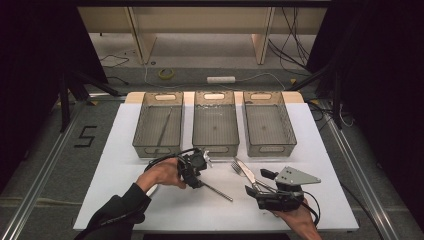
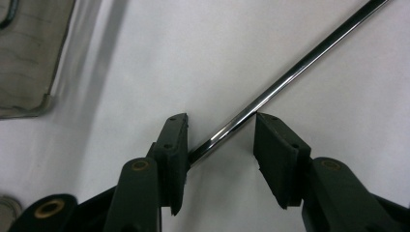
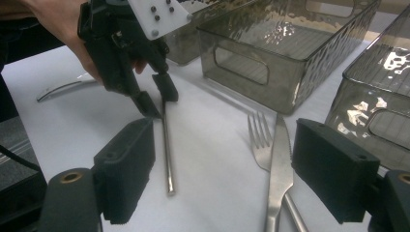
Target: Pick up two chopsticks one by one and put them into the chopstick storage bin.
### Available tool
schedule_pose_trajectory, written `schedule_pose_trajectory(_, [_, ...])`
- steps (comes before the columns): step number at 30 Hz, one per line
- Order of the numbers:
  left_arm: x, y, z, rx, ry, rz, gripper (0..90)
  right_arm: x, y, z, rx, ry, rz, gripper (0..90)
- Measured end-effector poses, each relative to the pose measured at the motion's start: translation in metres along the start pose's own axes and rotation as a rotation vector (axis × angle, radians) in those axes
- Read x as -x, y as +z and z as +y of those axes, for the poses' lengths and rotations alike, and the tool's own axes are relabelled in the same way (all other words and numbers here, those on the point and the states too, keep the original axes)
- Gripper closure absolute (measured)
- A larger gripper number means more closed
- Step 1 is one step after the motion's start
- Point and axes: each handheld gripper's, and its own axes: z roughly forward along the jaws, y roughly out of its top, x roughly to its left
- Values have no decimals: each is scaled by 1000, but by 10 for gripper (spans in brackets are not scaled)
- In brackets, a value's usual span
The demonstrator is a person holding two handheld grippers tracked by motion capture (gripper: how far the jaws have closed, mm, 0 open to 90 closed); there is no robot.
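Polished steel rod flat on the white table, near the front edge, below and between the left bin and middle bin. Long axis diagonal in the high view: near end under the left gripper, far end pointing toward the person's right and front. Left gripper jaws apart, straddling the rod near one end; one jaw just beside or touching the rod, the other clear of it. Not clamped.

Left gripper view: rod passing up between the two black pads and running out to the upper right corner; corner of a smoked-plastic bin at upper left. Contact between pad and rod not decidable here.

Right gripper view: the left gripper seen from the far side, in a hand, white plate on top, jaw tips either side of the rod; free end of the rod toward the camera. Curved metal piece on the table behind that hand, seen clearly here, barely visible in the high view. Fork and knife lying side by side, touching, tines and blade tip toward the bins; between the right gripper's own wide-open jaws.

High view: right gripper near the front right of the table, jaws apart, holding nothing, at the handle ends of fork and knife. Three bins in a row at the back; a thin metal utensil lengthwise in the left bin; the right bin beside the middle one.
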Motion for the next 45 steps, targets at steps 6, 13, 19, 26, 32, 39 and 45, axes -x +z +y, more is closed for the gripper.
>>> schedule_pose_trajectory(6, [2,-1,-1,-8,19,-6,566,0,0,0,-1,3,-1,243])
schedule_pose_trajectory(13, [7,-2,2,-44,40,-2,643,0,0,0,0,3,-2,243])
schedule_pose_trajectory(19, [8,-2,1,-45,61,-14,697,0,0,0,-2,1,-2,243])
schedule_pose_trajectory(26, [11,-2,0,-51,104,-20,773,0,0,0,-3,0,-2,243])
schedule_pose_trajectory(32, [14,-2,0,-54,129,-23,849,0,0,0,-3,3,-2,244])
schedule_pose_trajectory(39, [12,-3,0,-53,128,-39,856,0,0,0,-5,2,-2,243])
schedule_pose_trajectory(45, [12,-4,-1,-48,126,-32,857,0,0,0,-6,3,-2,243])
